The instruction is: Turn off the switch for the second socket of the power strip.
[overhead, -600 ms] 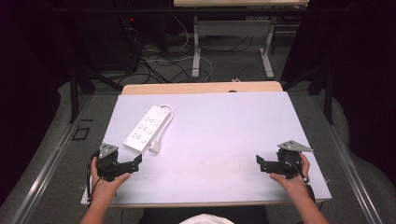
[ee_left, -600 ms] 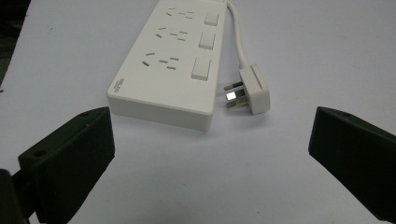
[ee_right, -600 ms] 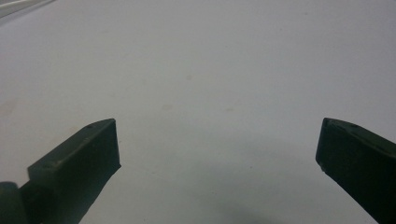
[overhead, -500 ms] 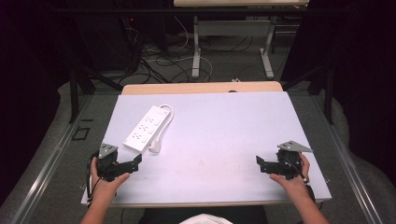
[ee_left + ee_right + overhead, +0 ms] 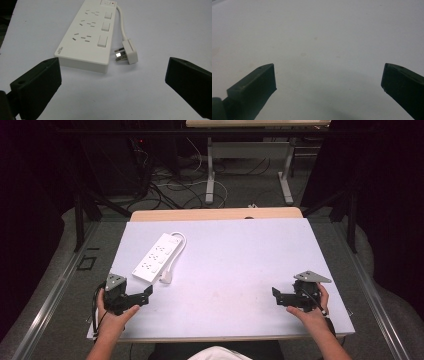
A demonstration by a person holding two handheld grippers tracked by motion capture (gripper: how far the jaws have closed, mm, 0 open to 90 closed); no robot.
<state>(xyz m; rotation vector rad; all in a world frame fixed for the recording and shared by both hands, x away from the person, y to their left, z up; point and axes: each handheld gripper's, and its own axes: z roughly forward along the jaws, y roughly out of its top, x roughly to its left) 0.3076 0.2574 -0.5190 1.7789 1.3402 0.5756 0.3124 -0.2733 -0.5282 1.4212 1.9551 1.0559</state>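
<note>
A white power strip (image 5: 155, 256) lies at the left of the pale table (image 5: 240, 255), its cord looping round to a white plug (image 5: 166, 276) beside it. In the left gripper view the power strip (image 5: 87, 35) has three sockets with switches, and the plug (image 5: 128, 51) rests on the table with its pins bare. My left gripper (image 5: 145, 295) rests near the front left edge, open, a short way in front of the strip. My right gripper (image 5: 276, 296) sits near the front right edge, open over bare table. Nothing is between either pair of jaws.
A wooden strip (image 5: 215, 213) borders the table's far edge. Beyond it, cables (image 5: 170, 182) lie on the floor around the legs of another desk (image 5: 210, 175). A person's hands (image 5: 112, 320) hold both grippers from the near side.
</note>
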